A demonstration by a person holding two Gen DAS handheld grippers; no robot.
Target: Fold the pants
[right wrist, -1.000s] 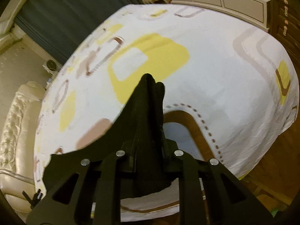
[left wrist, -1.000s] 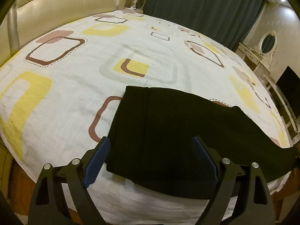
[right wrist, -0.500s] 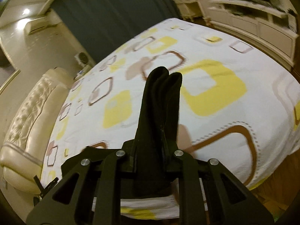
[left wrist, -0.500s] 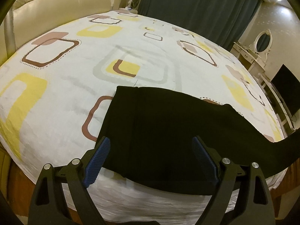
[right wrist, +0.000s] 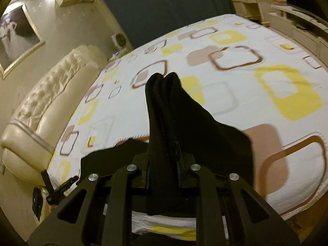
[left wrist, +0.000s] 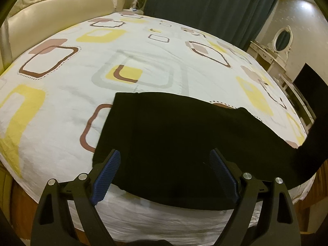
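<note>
Fingers of the right gripper [right wrist: 163, 176] are clamped on the bunched leg end of the black pants [left wrist: 184, 143], which lie on the bed [left wrist: 61, 106]; left gripper [left wrist: 164, 172] fingers stand apart above them. Thick bunched cloth could slip out mid-carry. Waistband detail is lost in black.

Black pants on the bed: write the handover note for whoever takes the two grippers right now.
Right gripper: shut on a bunched end of the black pants, lifted off the bed, cloth sticking up past the fingers.
Left gripper: open, empty, over the near edge of the pants, not touching them.
Pants: the wide part lies flat on the patterned sheet near the bed's front edge; the far end rises at the right toward the right gripper.
Done: one end picked up.
Left: carry that end over onto the flat part, lay it down, smooth it, finish folding.
</note>
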